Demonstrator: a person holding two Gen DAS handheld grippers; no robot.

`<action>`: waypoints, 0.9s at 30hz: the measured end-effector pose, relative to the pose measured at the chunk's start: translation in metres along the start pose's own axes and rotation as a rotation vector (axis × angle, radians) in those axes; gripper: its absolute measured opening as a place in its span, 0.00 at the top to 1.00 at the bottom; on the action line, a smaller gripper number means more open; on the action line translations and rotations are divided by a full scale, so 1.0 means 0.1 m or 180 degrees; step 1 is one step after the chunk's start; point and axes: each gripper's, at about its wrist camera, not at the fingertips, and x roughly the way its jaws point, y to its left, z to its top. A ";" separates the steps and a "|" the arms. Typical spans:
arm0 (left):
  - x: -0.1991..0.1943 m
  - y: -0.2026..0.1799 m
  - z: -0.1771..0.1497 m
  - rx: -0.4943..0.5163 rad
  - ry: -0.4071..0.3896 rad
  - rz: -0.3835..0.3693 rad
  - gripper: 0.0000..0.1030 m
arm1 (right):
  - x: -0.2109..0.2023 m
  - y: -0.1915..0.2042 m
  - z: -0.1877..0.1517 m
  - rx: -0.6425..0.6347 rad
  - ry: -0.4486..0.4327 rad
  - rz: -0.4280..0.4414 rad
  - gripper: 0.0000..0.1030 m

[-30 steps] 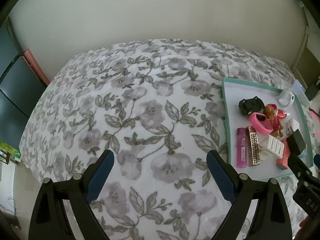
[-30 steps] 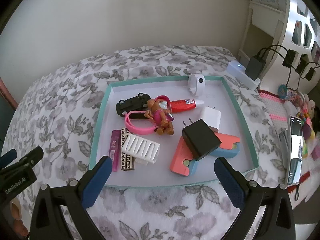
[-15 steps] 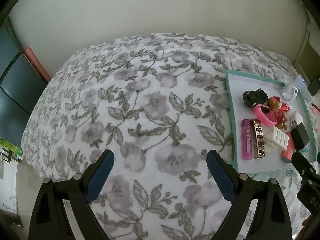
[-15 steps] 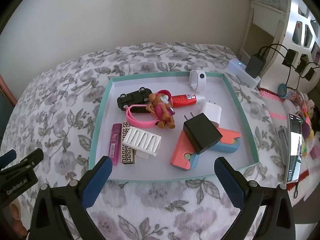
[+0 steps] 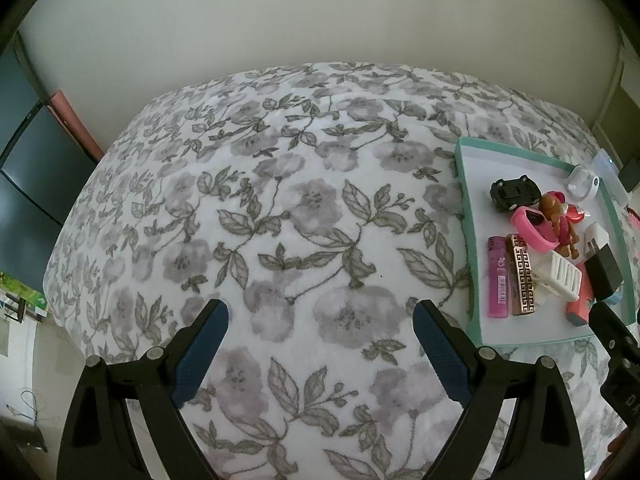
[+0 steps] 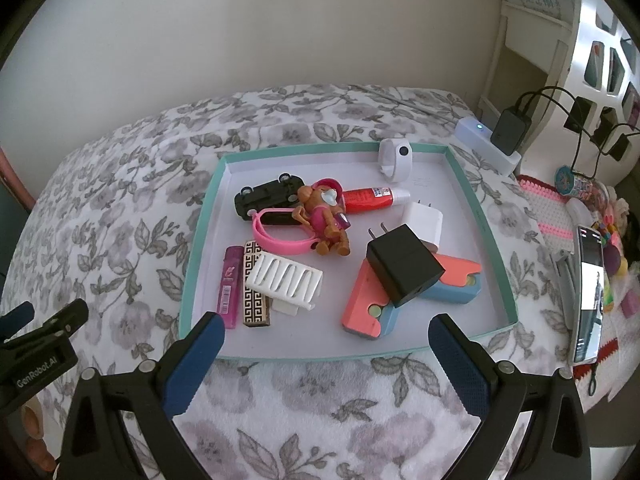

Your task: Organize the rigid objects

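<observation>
Right hand-held gripper (image 6: pixel 326 334), jaws open & empty, sits nearer the tray (image 6: pixel 200 232), just ahead; left hand-held gripper (image 5: pixel 320 324), open too, over bare bed (image 5: pixel 280 200).

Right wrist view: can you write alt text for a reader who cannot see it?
A shallow teal-rimmed tray on a grey floral bedspread holds jumbled small items, among them a black wall charger lying on a coral and blue plastic piece. The right gripper hovers at the tray's near edge, jaws open and empty.
</observation>
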 end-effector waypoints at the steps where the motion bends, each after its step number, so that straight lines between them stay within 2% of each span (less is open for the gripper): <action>1: 0.00 0.00 0.00 0.0000 0.0000 0.0002 0.09 | 0.00 -0.01 0.00 -0.0002 0.0001 -0.0003 0.00; 27: 0.07 0.00 0.00 0.0048 0.0037 0.0005 0.09 | 0.07 0.05 0.03 -0.0097 0.0035 -0.0039 0.00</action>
